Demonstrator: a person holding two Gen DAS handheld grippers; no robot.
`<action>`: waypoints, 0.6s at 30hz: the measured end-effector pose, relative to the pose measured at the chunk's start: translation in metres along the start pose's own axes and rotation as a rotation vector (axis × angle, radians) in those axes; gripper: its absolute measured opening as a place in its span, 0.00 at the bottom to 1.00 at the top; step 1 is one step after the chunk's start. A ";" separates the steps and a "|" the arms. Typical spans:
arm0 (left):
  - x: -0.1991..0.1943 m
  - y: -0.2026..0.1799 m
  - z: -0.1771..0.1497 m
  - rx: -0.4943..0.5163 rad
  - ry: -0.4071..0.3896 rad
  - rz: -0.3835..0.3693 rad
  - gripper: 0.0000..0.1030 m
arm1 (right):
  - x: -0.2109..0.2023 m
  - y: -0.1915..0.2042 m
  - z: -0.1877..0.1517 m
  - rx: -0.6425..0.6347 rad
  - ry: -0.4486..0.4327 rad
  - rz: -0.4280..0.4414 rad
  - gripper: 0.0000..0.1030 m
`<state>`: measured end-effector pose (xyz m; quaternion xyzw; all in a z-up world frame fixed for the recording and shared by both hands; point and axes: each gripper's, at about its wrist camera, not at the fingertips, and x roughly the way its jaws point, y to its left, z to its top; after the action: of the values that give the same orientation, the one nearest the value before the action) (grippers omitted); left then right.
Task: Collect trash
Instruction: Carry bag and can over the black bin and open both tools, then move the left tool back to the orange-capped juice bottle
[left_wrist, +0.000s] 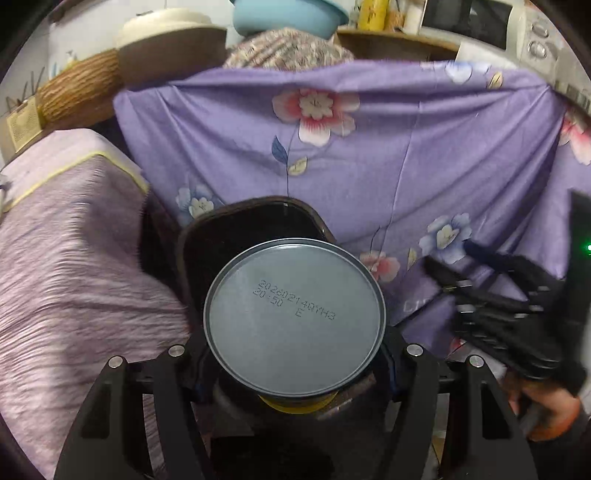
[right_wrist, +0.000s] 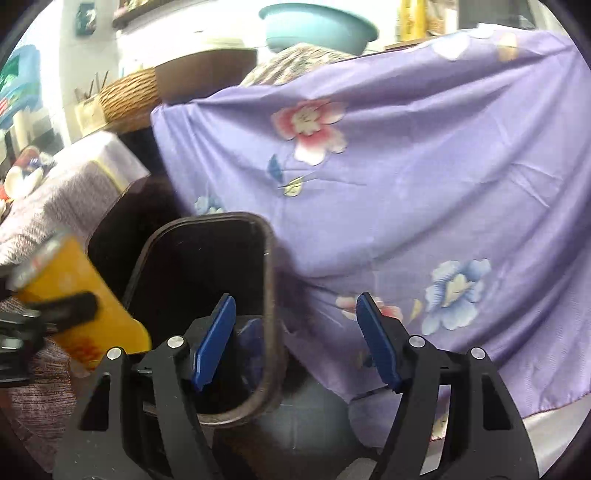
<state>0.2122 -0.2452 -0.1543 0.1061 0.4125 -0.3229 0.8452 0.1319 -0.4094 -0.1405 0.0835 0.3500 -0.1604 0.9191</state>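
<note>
Left tool (left_wrist: 295, 354) clamped on yellow can (left_wrist: 294, 325), silver base toward the lens, hanging just above the mouth of the dark bin (left_wrist: 255, 229); also seen at the left edge of the right wrist view, tilted, beside the bin rim. Right tool (right_wrist: 295, 341) spread wide, nothing between the blue pads (right_wrist: 216, 341), poised over the bin's right rim next to the purple flowered cloth (right_wrist: 424, 184). Step in hand, by judgement: drop the can. Best done by carrying it on past the near rim until fully over the opening, tipping it so it falls end first, then letting go cleanly without brushing the rim. Right tool better kept clear of the fall path. Risk: early release bounces the can off the rim onto the lilac cover (left_wrist: 74, 277).
</note>
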 end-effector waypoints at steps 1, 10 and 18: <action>0.006 -0.001 0.001 0.003 0.008 0.001 0.64 | -0.003 -0.006 0.000 0.011 -0.003 -0.010 0.66; 0.058 -0.024 0.012 0.010 0.092 0.018 0.64 | -0.011 -0.022 -0.003 0.045 -0.013 -0.027 0.66; 0.067 -0.031 0.016 0.045 0.111 0.035 0.95 | -0.018 -0.013 0.001 0.029 -0.030 -0.026 0.68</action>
<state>0.2331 -0.3068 -0.1923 0.1502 0.4493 -0.3109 0.8240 0.1151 -0.4178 -0.1278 0.0897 0.3347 -0.1787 0.9209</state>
